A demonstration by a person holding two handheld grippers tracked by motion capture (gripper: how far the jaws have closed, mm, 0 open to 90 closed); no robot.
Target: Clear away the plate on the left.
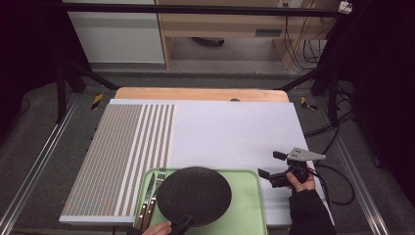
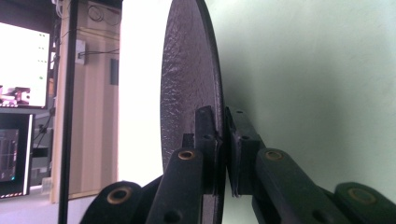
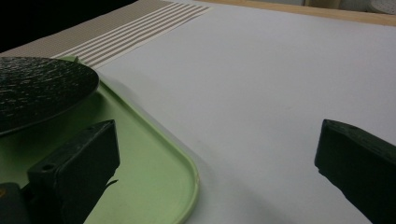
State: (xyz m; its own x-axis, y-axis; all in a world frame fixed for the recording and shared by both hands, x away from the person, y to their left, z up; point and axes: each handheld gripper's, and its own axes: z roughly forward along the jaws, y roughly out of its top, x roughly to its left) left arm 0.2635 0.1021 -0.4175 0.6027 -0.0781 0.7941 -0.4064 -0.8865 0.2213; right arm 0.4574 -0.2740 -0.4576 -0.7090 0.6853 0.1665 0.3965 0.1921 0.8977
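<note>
Under the plate (image 1: 194, 195) clenched in the left gripper (image 2: 223, 154), the tray (image 1: 244, 205) and knife (image 1: 148, 198) lie partly hidden; the right gripper (image 1: 268, 165) gapes empty.

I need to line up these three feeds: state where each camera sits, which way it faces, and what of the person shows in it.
High view: above the near edge, looking forward and down on the table; both hands, right gripper open.
Left gripper view: rides the left gripper, rolled sideways, jaws clamped on the black plate rim.
Right gripper view: rides the right gripper, low over the table, facing the far edge; jaws apart, empty.
All three views share the plate and the green tray.
</note>
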